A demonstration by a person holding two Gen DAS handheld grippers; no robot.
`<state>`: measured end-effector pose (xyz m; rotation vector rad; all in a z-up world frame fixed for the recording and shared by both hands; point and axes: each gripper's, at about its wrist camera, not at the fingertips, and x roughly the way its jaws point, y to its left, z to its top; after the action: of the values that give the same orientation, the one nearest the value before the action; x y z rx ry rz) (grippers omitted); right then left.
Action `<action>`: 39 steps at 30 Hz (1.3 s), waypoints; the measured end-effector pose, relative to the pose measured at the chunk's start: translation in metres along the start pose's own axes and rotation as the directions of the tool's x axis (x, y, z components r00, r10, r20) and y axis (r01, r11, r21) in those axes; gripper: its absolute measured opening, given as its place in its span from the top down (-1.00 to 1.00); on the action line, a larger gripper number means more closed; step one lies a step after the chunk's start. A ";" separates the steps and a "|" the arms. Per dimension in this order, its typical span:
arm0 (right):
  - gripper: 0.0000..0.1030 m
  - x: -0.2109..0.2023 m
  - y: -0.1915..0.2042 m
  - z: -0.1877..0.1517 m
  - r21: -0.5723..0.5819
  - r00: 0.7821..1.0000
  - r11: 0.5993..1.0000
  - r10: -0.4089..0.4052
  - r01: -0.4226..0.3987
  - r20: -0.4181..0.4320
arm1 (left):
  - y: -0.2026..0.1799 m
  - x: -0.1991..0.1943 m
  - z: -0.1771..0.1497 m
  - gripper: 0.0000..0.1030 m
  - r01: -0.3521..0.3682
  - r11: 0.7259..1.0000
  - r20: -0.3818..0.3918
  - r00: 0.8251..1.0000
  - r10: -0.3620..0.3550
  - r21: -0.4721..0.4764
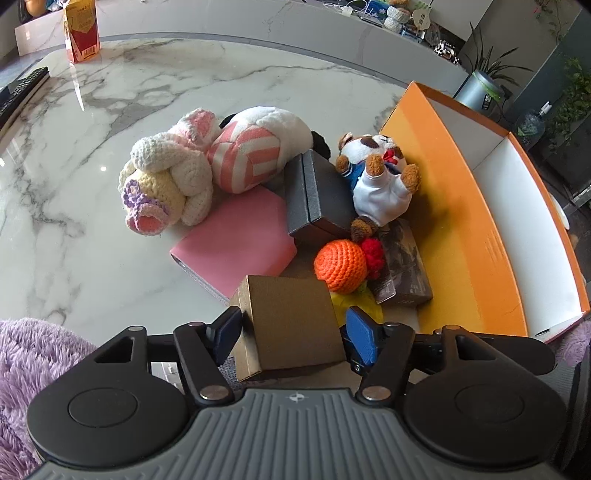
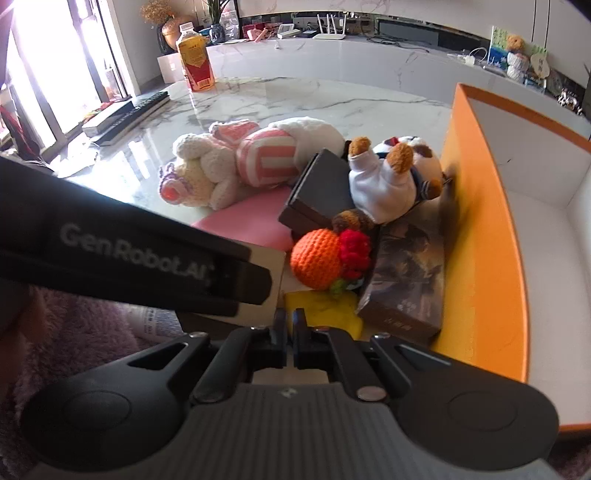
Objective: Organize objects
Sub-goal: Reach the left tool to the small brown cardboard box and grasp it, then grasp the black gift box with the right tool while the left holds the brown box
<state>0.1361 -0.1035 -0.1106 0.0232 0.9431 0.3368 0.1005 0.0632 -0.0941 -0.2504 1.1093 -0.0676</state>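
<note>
My left gripper (image 1: 293, 328) is open, its blue pads (image 1: 225, 332) standing either side of a tilted brown cardboard box (image 1: 291, 317) at the near end of a pile. The pile holds a pink pouch (image 1: 240, 243), a dark grey box (image 1: 317, 195), an orange crochet ball (image 1: 340, 266), a dark printed box (image 1: 402, 266), a dog plush (image 1: 380, 184), a crochet bunny (image 1: 166, 184) and a striped plush (image 1: 258, 147). My right gripper (image 2: 291, 328) is shut with nothing between its fingers, just above a yellow item (image 2: 325, 310). The left gripper's black body (image 2: 129, 251) crosses the right wrist view.
A big orange box (image 1: 461, 206) with a white inside stands open to the right of the pile. A bottle with a red label (image 1: 81, 33) and a black remote (image 1: 22, 88) sit at the far left of the marble table (image 1: 92, 240). A purple fuzzy sleeve (image 1: 33, 354) is near.
</note>
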 end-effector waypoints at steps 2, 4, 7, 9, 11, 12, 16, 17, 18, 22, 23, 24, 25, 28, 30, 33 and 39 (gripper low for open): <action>0.98 0.000 0.000 -0.001 0.013 0.999 0.999 0.034 -0.034 0.005 | -0.002 0.004 0.001 -0.47 -0.026 0.999 -0.013 1.000 0.026 0.020; 0.98 0.002 0.000 -0.001 0.009 0.999 0.999 0.044 -0.044 0.007 | -0.004 0.008 0.001 -0.54 -0.043 0.998 -0.023 0.999 0.044 0.038; 0.98 0.003 -0.001 -0.001 0.026 0.996 0.996 0.086 -0.086 0.001 | -0.007 0.016 0.002 -0.55 -0.090 0.993 -0.033 0.995 0.093 0.073; 0.98 0.003 -0.001 -0.003 0.028 0.993 0.992 0.121 -0.121 -0.007 | -0.006 0.021 0.002 -0.54 -0.103 0.991 -0.052 0.993 0.108 0.085; 0.98 0.002 0.003 -0.004 0.010 0.992 0.992 0.125 -0.125 -0.020 | -0.004 0.024 0.001 -0.52 -0.098 0.991 -0.063 0.993 0.104 0.096; 0.98 0.002 0.004 -0.005 -0.002 0.994 0.994 0.110 -0.110 -0.022 | -0.005 0.022 0.000 -0.51 -0.101 0.989 -0.058 0.992 0.108 0.110; 0.92 -0.007 0.004 -0.008 -0.044 0.999 0.998 0.035 -0.035 0.005 | -0.007 0.014 -0.001 -0.49 -0.114 0.985 -0.022 0.993 0.118 0.131; 0.92 -0.011 0.002 -0.006 -0.047 1.000 0.999 0.024 -0.023 0.019 | -0.006 0.011 -0.001 -0.49 -0.112 0.986 -0.009 0.993 0.114 0.124; 0.91 -0.013 0.001 -0.004 -0.053 0.999 0.999 0.009 -0.007 0.032 | -0.005 0.008 0.000 -0.49 -0.112 0.986 0.004 0.994 0.112 0.121; 0.87 -0.022 0.004 0.004 -0.110 0.987 0.984 -0.127 0.137 0.095 | -0.004 -0.005 0.007 -0.49 -0.108 0.988 0.050 0.993 0.103 0.114; 0.82 -0.023 0.005 0.007 -0.126 0.981 0.977 -0.161 0.174 0.107 | -0.003 -0.006 0.009 -0.49 -0.106 0.988 0.056 0.993 0.100 0.112; 0.64 -0.024 0.006 0.009 -0.137 0.976 0.970 -0.183 0.199 0.118 | -0.002 -0.008 0.011 -0.49 -0.103 0.989 0.061 0.993 0.097 0.108; 0.46 -0.024 0.006 0.013 -0.143 0.973 0.967 -0.192 0.209 0.126 | 0.000 -0.009 0.012 -0.49 -0.099 0.990 0.066 0.994 0.093 0.102; 0.41 -0.019 0.005 0.029 -0.139 0.974 0.970 -0.182 0.200 0.135 | 0.009 -0.013 0.022 -0.49 -0.100 0.992 0.093 0.991 0.093 0.075; 0.40 -0.012 0.009 0.038 -0.173 0.973 0.964 -0.177 0.201 0.146 | 0.017 -0.015 0.028 -0.49 -0.117 0.991 0.112 0.988 0.110 0.060; 0.29 0.004 0.023 0.045 -0.290 0.970 0.930 -0.183 0.224 0.161 | 0.032 -0.019 0.038 -0.49 -0.139 0.990 0.132 0.982 0.134 0.026; 0.06 0.039 0.045 0.047 -0.417 0.946 0.849 -0.275 0.324 0.173 | 0.050 -0.015 0.045 -0.49 -0.134 0.991 0.133 0.982 0.133 -0.003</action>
<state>0.1822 -0.0437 -0.1058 -0.5174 0.7307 0.2484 0.1305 0.1216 -0.0735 -0.1719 0.9905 0.0642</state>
